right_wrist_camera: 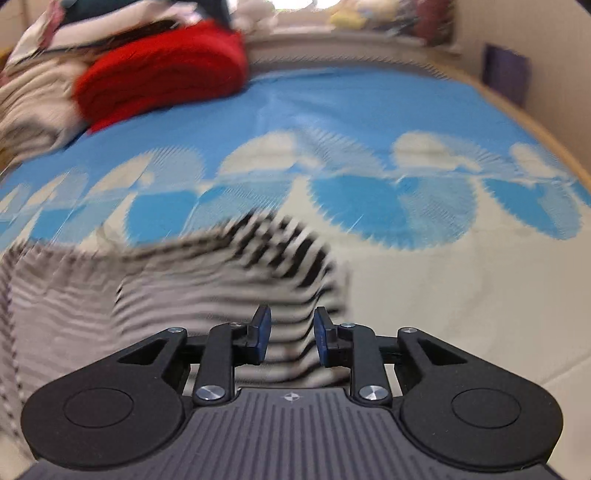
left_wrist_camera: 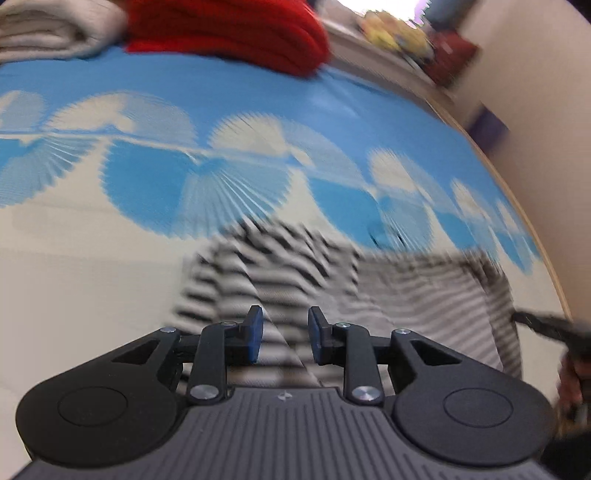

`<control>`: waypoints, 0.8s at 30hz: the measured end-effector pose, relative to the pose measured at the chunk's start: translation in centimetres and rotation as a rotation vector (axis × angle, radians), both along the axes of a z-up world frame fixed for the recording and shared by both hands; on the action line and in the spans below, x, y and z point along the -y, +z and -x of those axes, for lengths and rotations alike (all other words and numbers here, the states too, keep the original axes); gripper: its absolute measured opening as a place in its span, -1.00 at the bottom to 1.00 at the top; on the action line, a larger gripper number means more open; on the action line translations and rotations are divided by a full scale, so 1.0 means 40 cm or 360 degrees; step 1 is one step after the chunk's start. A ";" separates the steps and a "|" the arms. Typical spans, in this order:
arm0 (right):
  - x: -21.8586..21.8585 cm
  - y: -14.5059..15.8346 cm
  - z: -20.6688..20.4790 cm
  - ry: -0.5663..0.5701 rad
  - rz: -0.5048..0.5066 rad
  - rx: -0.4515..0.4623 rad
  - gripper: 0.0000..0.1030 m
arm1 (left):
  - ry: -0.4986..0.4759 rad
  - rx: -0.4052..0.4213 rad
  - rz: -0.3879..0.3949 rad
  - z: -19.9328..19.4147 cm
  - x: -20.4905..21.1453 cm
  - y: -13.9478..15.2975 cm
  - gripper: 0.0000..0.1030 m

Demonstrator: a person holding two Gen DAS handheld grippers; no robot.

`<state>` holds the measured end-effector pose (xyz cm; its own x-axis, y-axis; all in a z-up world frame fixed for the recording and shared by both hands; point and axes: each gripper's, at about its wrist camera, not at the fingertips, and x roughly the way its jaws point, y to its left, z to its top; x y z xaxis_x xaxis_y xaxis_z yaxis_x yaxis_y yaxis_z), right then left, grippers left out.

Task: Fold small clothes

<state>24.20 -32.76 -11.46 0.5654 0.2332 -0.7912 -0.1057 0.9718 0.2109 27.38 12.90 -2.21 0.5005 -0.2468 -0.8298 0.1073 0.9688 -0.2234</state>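
Both grippers tilt downward over the striped garment [left_wrist_camera: 280, 273], which lies on the cream part of a blue-and-cream bedspread [left_wrist_camera: 229, 99]. The left gripper [left_wrist_camera: 285, 334] hangs above the garment, jaws parted with nothing pinched between them. The right gripper [right_wrist_camera: 291, 334] is likewise parted and empty above the garment's edge. Beyond the garment sits a folded red cloth [right_wrist_camera: 162, 70]. No writing can be read; both views are blurred.

Both views sat on the grippers, angled steeply down and forward, close over the blue-and-cream bedspread [left_wrist_camera: 258, 110]. Left wrist cam faced the striped garment [left_wrist_camera: 266, 273] from its left end, right wrist cam from its right end [right_wrist_camera: 258, 273]. Shared: garment, bedspread [right_wrist_camera: 369, 110], red folded pile [left_wrist_camera: 229, 33] [right_wrist_camera: 162, 66] at back
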 end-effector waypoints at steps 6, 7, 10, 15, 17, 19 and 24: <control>-0.029 -0.082 0.033 0.0171 0.0221 -0.0347 -0.27 | -0.0228 -0.0185 -0.0162 0.038 0.064 -0.070 -0.44; -0.031 -0.101 0.036 0.0167 0.0291 -0.0418 -0.26 | -0.0218 -0.0240 -0.0281 0.036 0.070 -0.098 -0.44; -0.021 -0.090 0.043 0.0121 0.0273 -0.0425 -0.25 | -0.0122 -0.0345 -0.0399 0.034 0.054 -0.134 -0.44; -0.018 -0.057 0.071 0.0139 0.0247 -0.0406 -0.24 | -0.0130 -0.0255 -0.0196 0.063 0.039 -0.055 -0.42; -0.030 -0.080 0.085 0.0214 0.0362 -0.0473 -0.23 | -0.0175 -0.0372 -0.0213 0.078 0.039 -0.076 -0.42; -0.045 -0.086 0.100 0.0283 0.0466 -0.0468 -0.16 | -0.0230 -0.0559 -0.0374 0.099 0.047 -0.135 -0.44; -0.039 -0.001 0.120 0.0216 0.0466 -0.0251 -0.12 | -0.0178 -0.0458 -0.0338 0.101 0.031 -0.096 -0.42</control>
